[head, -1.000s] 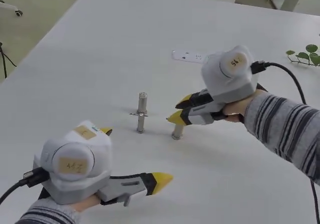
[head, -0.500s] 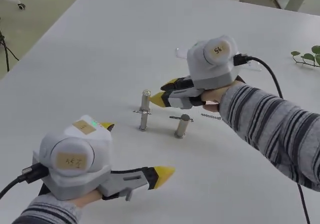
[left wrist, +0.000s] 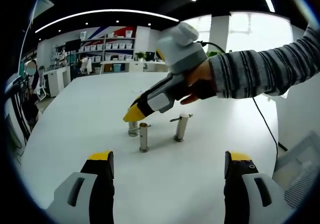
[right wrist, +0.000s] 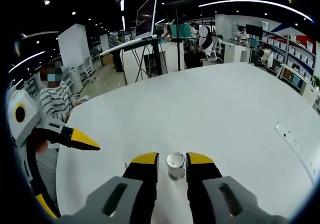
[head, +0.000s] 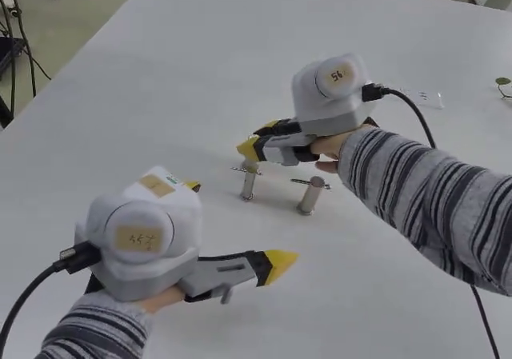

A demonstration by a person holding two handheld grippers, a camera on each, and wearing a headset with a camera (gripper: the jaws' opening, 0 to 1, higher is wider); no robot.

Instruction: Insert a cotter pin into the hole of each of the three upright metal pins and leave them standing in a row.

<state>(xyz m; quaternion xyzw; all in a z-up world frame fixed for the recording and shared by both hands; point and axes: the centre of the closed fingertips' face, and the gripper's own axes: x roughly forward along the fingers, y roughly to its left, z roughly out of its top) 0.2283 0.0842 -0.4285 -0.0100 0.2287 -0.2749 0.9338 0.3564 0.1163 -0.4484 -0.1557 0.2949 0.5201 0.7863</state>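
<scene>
Right gripper view gives the relation that matters: the far metal pin [right wrist: 175,166] stands upright between the fingers of the right gripper [right wrist: 172,158]. One finger is on each side with a thin gap showing on both, so they are spread around it and not yet pinching, as far as I can tell. Its long axis runs straight up from the bench [right wrist: 200,109], crosswise to the fingers. Whether anything passes through its hole cannot be told.

Left gripper view sets this pin at the back of the group, partly behind the right gripper's yellow tips. The nearer pin [left wrist: 144,136] is just in front, and the third pin [left wrist: 180,127] is off to one side, with a cotter pin [left wrist: 176,118] lying crosswise through its top. The left gripper [left wrist: 169,156] hangs well back, fingers wide apart and empty — so the right one is much the nearer and, I judge, the one to close.
</scene>
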